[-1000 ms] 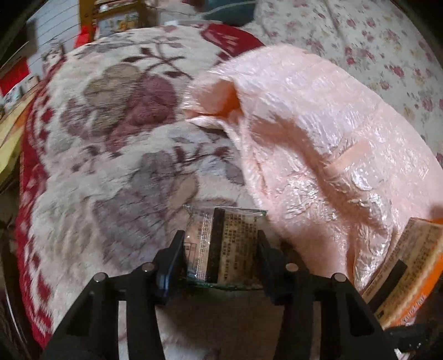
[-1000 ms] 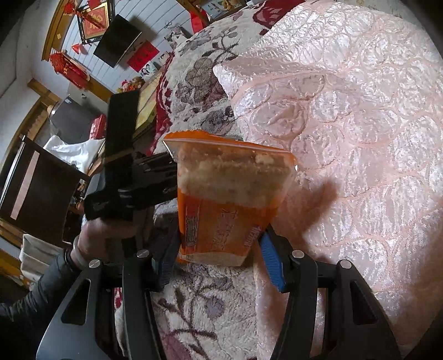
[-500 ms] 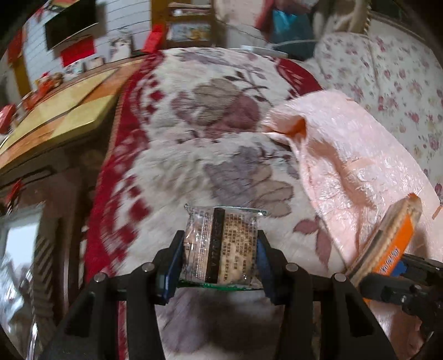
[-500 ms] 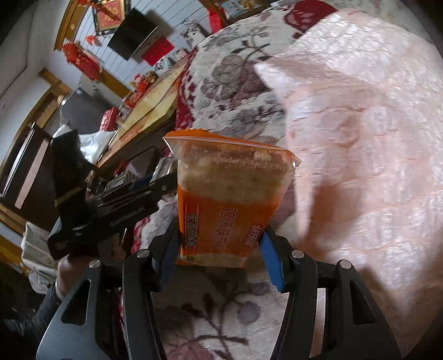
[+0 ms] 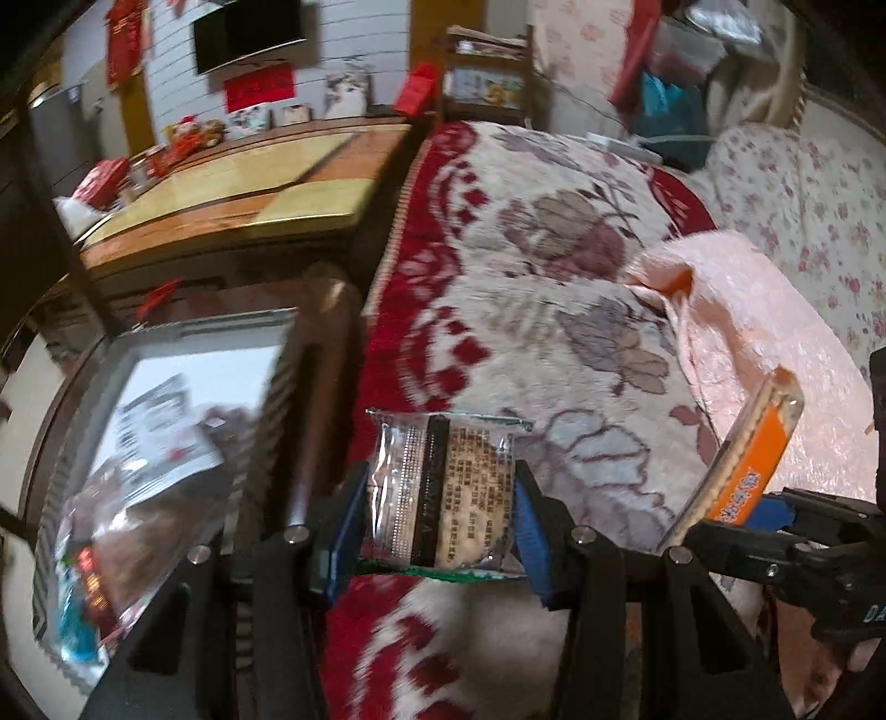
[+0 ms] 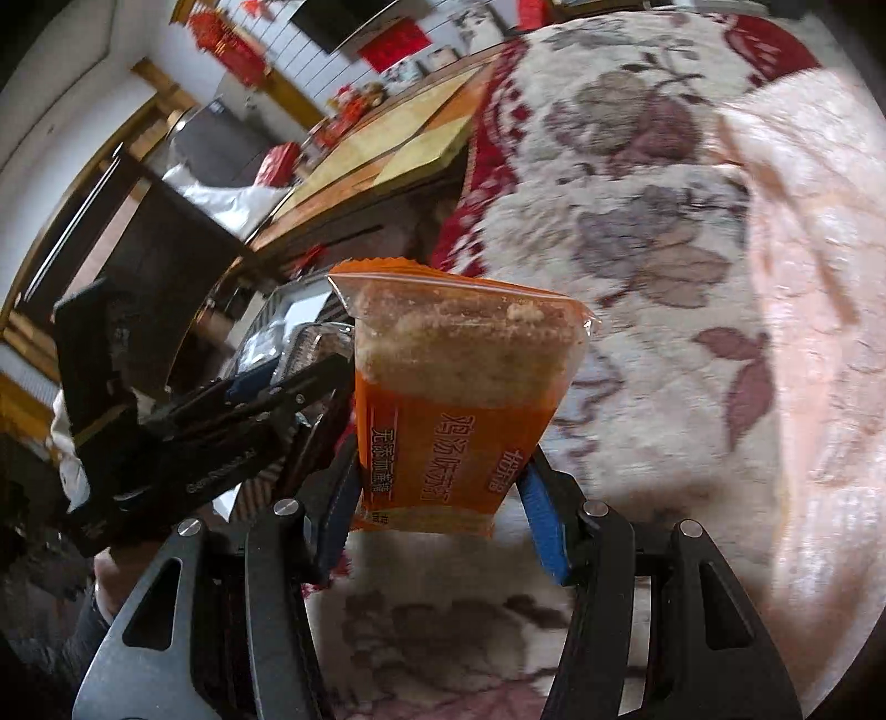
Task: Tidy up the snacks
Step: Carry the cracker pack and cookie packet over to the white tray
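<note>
Left claw (image 5: 440,518) grips a crinkly clear cracker packet (image 5: 443,498) between its blue pads; right claw (image 6: 440,498) clamps a glossy orange snack pack (image 6: 454,399) — both above a fleecy floral blanket (image 5: 554,288)

Floral red-bordered blanket (image 5: 554,310) covering centre frame; pink quilt (image 5: 775,354) lying at right; wooden table (image 5: 266,188) and wall television (image 5: 246,36) sitting upper left.

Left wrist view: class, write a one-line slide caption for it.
Left gripper clamps a clear cracker packet above a floral blanket, a snack-filled container to its left.
</note>
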`<state>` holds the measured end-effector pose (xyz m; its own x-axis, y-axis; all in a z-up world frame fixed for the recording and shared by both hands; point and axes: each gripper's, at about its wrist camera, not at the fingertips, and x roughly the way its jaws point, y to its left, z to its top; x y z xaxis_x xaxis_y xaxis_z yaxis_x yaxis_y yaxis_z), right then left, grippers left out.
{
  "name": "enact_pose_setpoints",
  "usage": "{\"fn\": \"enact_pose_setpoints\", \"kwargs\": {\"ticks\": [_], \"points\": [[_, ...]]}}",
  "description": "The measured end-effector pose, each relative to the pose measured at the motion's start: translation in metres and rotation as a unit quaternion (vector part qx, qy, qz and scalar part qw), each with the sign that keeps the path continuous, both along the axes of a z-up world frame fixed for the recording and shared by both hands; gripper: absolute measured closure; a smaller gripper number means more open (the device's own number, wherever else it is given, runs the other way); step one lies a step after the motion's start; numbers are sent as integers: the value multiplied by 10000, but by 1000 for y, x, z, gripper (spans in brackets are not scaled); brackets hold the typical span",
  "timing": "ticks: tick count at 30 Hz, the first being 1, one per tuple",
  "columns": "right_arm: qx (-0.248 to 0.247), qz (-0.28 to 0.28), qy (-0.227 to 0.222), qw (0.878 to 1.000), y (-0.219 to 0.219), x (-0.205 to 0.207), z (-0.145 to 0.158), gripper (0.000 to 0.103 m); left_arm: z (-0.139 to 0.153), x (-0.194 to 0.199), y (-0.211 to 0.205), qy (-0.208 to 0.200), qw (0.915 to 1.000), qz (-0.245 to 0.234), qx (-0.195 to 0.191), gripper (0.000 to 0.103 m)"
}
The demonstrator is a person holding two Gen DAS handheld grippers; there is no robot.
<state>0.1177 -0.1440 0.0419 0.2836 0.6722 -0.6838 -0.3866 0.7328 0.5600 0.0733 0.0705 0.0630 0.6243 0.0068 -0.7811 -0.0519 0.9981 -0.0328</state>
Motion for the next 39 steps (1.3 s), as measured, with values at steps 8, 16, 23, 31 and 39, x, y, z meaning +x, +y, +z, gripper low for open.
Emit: {"fn": "enact_pose_setpoints", "kwargs": {"ticks": [8, 16, 23, 31, 39], "points": [[-63, 621, -142, 9979, 57, -8, 13, 49, 15, -33, 47, -164, 9984, 535, 40, 52], [-161, 1225, -302, 9919, 112, -16, 26, 49, 20, -58, 90, -201, 9945, 1031, 23, 52], [-223, 1661, -402, 9850, 163, -17, 36, 49, 18, -79, 128, -196, 9887, 1487, -2, 52], [-389, 2120, -450, 9755, 220, -18, 38, 49, 10, -96, 163, -156, 9797, 1997, -93, 52], [-794, 2284, -537, 9689, 272, -5, 28, 49, -2, -103, 186, -39, 9717, 2356, -165, 52]]}}
